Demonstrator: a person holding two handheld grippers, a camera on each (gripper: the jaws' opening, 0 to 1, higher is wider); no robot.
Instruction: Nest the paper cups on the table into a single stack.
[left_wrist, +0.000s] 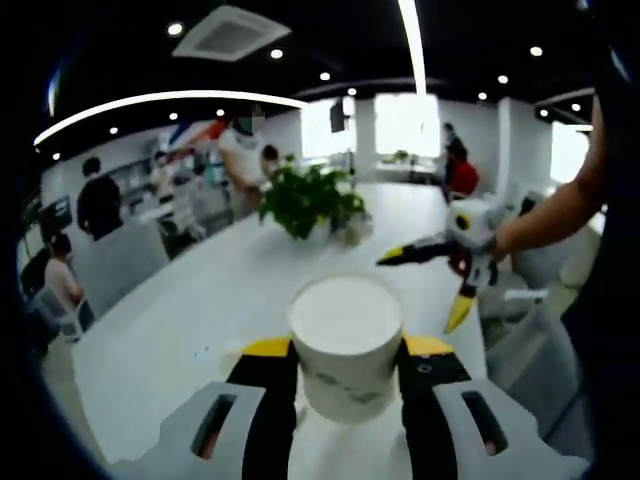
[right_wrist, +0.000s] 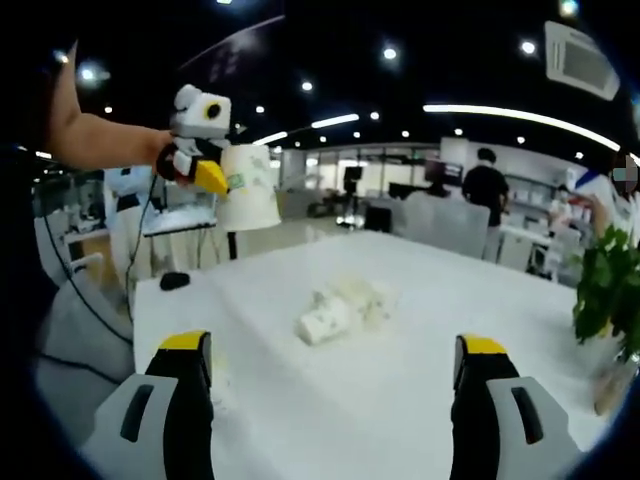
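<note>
A white paper cup (left_wrist: 345, 345) sits between my left gripper's (left_wrist: 345, 350) yellow-tipped jaws, which are shut on its sides, wide end pointing away from the camera. In the right gripper view the same cup (right_wrist: 250, 190) hangs in the air at the upper left, held by the left gripper (right_wrist: 225, 180). On the white table (right_wrist: 430, 400) lie more white paper cups (right_wrist: 335, 308) on their sides, blurred, a little ahead of my right gripper (right_wrist: 335, 345), whose jaws stand wide open and hold nothing. That right gripper (left_wrist: 425, 285) also shows at the right of the left gripper view, above the table.
A potted green plant (left_wrist: 310, 200) (right_wrist: 610, 290) stands on the table's far part. A small black object (right_wrist: 175, 281) lies near one table corner. Chairs (left_wrist: 115, 265) and several people (left_wrist: 98, 205) are around the room beyond the table edges.
</note>
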